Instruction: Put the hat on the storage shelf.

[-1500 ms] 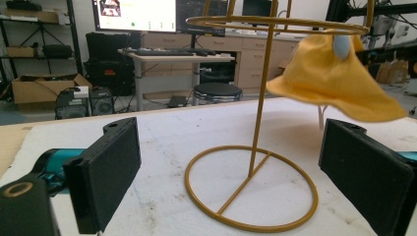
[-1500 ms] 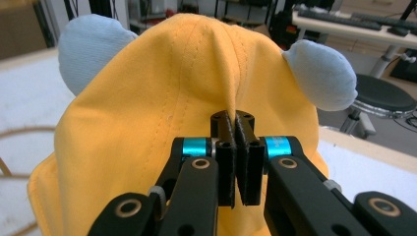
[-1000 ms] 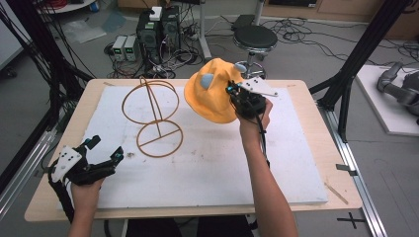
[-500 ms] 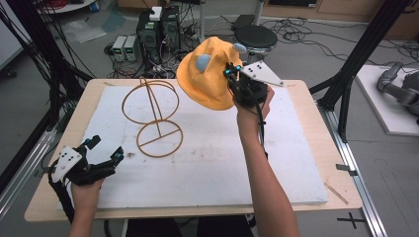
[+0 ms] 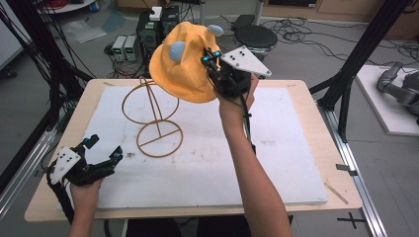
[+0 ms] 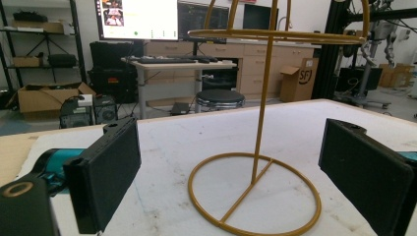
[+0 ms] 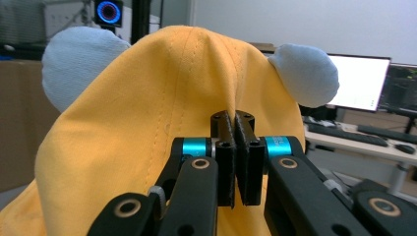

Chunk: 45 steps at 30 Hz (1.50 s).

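A yellow cloth hat (image 5: pixel 185 69) with two pale blue ears hangs in the air over the table's far side. My right gripper (image 5: pixel 210 60) is shut on its fabric; the right gripper view shows the jaws pinching a fold of the yellow hat (image 7: pixel 162 113). A gold wire stand (image 5: pixel 154 118), with a ring base and hoops on a thin post, rests on the white mat just left of and below the hat. My left gripper (image 5: pixel 104 150) rests near the table's front left corner, open and empty. Its jaws frame the wire stand (image 6: pixel 255 187).
A white mat (image 5: pixel 276 163) covers most of the wooden table (image 5: pixel 316 98). Black frame posts stand at both sides. Beyond the far edge are a black stool (image 5: pixel 254 35) and electronics boxes on the floor.
My right gripper has lifted the hat upward and leftward, closer to above the wire stand. The left gripper has stayed put.
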Available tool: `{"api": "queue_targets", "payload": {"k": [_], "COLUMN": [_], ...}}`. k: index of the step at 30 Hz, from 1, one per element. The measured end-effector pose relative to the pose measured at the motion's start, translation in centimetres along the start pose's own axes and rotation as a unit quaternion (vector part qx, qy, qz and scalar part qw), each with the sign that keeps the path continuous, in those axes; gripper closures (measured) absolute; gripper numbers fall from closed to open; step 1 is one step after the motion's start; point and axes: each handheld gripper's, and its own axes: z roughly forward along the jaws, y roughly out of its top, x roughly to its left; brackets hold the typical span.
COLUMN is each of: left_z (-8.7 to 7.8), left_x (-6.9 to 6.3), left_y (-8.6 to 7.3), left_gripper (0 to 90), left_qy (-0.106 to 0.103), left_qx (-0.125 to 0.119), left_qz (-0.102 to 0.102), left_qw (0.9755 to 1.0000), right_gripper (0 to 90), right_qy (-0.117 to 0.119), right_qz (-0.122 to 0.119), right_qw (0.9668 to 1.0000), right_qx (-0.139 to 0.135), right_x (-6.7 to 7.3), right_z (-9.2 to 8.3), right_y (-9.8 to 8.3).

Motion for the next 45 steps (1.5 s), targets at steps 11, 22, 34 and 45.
{"api": "queue_targets", "payload": {"k": [11,22,34,45], "left_z": [-0.1,-0.4,-0.5,-0.5], "left_x": [0.2,0.3,0.4,0.3], "left_y": [-0.1,0.0,0.0,0.0], "left_gripper": [9.2,9.2,9.3,9.2], "left_qy": [0.000,0.001,0.003,0.003], "left_qx": [-0.001,-0.002,-0.004,-0.003], "left_qz": [-0.003,-0.004,-0.007,-0.007], "left_qw": [1.0000,1.0000,1.0000,1.0000], "right_gripper": [88.5,88.6,88.5,88.2], "right_qy": [0.048,0.085,0.097,0.105], "right_qz": [0.003,-0.004,-0.007,-0.010], "right_qw": [0.9988,0.9959,0.9931,0.9910], "right_qx": [0.002,0.030,0.067,0.082], "right_x": [4.0,7.8,9.0,8.9], "right_z": [1.9,3.7,4.4,4.3], "right_y": [-0.2,-2.3,-5.1,-6.2]}}
